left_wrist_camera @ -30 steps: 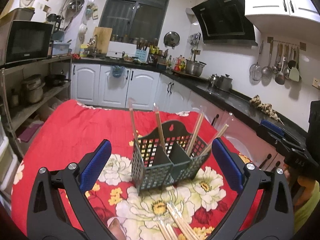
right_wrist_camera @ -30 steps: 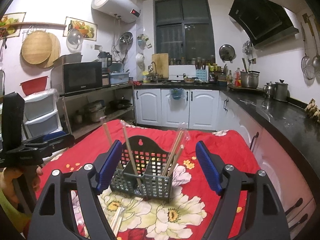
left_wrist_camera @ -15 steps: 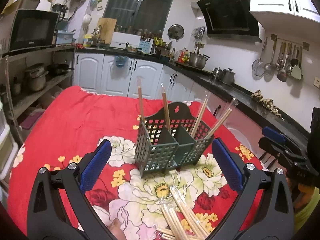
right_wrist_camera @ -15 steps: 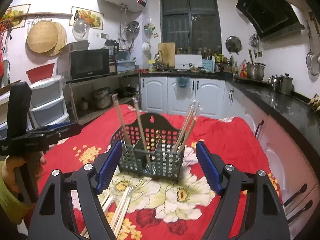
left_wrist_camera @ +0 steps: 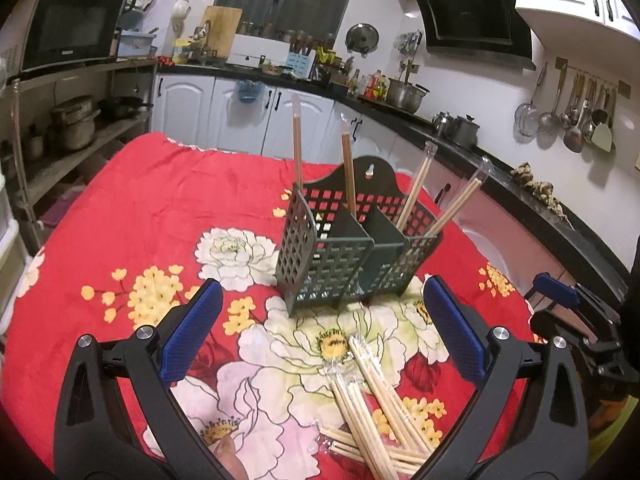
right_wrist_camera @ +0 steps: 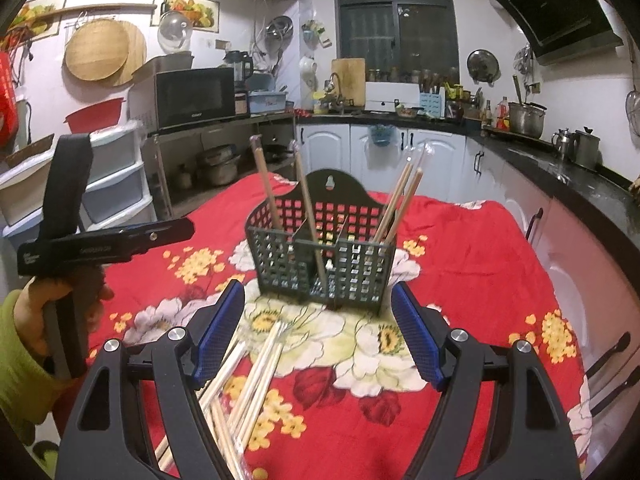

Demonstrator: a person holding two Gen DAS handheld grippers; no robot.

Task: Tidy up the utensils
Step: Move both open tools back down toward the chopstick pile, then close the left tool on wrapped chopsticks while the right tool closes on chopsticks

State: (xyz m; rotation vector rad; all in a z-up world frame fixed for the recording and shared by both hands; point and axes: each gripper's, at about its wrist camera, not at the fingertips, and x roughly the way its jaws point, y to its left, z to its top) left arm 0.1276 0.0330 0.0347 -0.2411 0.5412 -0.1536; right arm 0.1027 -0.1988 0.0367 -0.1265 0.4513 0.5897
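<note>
A dark green perforated utensil caddy stands on the red floral tablecloth, with several wrapped chopsticks upright in its compartments. It also shows in the right wrist view. A loose pile of wrapped pale chopsticks lies on the cloth in front of it, also seen in the right wrist view. My left gripper is open and empty above the pile. My right gripper is open and empty, just short of the caddy with the pile at its left finger.
The table stands in a kitchen. A black counter with white cabinets runs along the right and back. Metal shelves with pots and a microwave stand at the left. The left gripper body hangs at the left of the right wrist view.
Both grippers have pulled back and tilted downward, so the caddy sits farther off and the loose chopstick pile has come into fuller view. Both stay open and empty.
</note>
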